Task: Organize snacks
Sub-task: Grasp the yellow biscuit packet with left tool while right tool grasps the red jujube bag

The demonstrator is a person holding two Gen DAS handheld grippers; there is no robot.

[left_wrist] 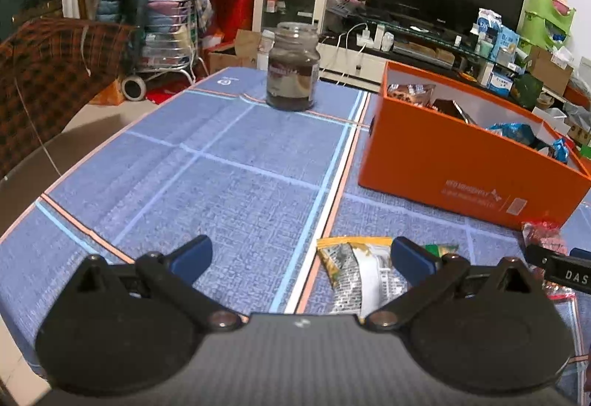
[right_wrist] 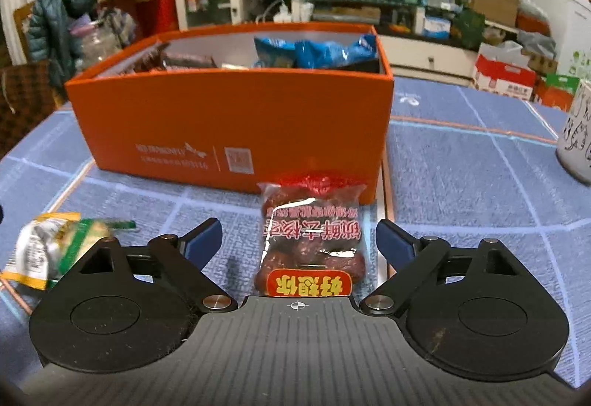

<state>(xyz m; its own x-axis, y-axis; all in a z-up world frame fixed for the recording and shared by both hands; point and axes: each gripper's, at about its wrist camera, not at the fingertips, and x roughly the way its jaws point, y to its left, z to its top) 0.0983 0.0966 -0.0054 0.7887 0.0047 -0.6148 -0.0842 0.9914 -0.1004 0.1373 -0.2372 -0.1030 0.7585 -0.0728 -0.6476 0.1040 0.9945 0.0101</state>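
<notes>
An orange box [left_wrist: 443,162] [right_wrist: 229,118] holding several snack packs stands on the blue checked tablecloth. A red packet of dates [right_wrist: 312,240] lies on the cloth in front of the box, between the open fingers of my right gripper [right_wrist: 299,240]. It also shows at the right edge of the left wrist view [left_wrist: 543,232]. A yellow-and-white snack packet [left_wrist: 358,269] [right_wrist: 48,251] lies on the cloth just inside the right finger of my open, empty left gripper [left_wrist: 301,254]. The right gripper's side [left_wrist: 561,265] shows in the left wrist view.
A dark glass jar [left_wrist: 293,68] stands at the table's far side. A white mug with drawings [right_wrist: 576,133] stands at the right. A chair with a checked cover [left_wrist: 48,74] is at the left. Cluttered shelves and a TV are behind.
</notes>
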